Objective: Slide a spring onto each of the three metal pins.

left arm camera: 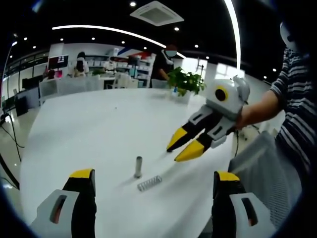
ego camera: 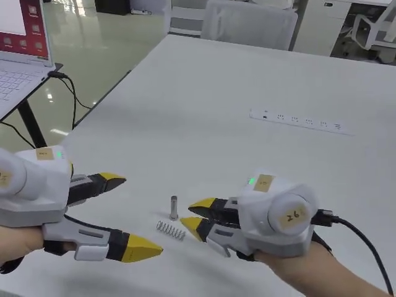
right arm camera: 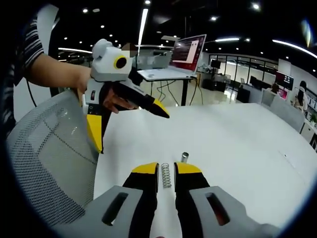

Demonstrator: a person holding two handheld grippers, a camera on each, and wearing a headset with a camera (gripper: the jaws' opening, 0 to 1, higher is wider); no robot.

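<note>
A round sticker (ego camera: 292,215) on the right tongs (ego camera: 189,213) reads "26".

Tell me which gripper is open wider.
The left gripper: its jaws are spread far apart, while those of the right gripper are almost together.

Table (ego camera: 247,80): white, matt, smooth, faint sheen. Spring (ego camera: 170,230): bare metal wire, bright. Pin (ego camera: 174,207): grey metal, dull satin finish. Left gripper (ego camera: 135,215), right gripper (ego camera: 190,213): white-grey plastic shells, smooth satin; black jaws with yellow plastic tips, matt. Cable (ego camera: 356,230): black, rubbery-looking jacket. Power strip (ego camera: 300,121): white plastic. Chair (right arm camera: 49,163): grey woven mesh. Floor (ego camera: 93,43): glossy, reflects lights.
</note>
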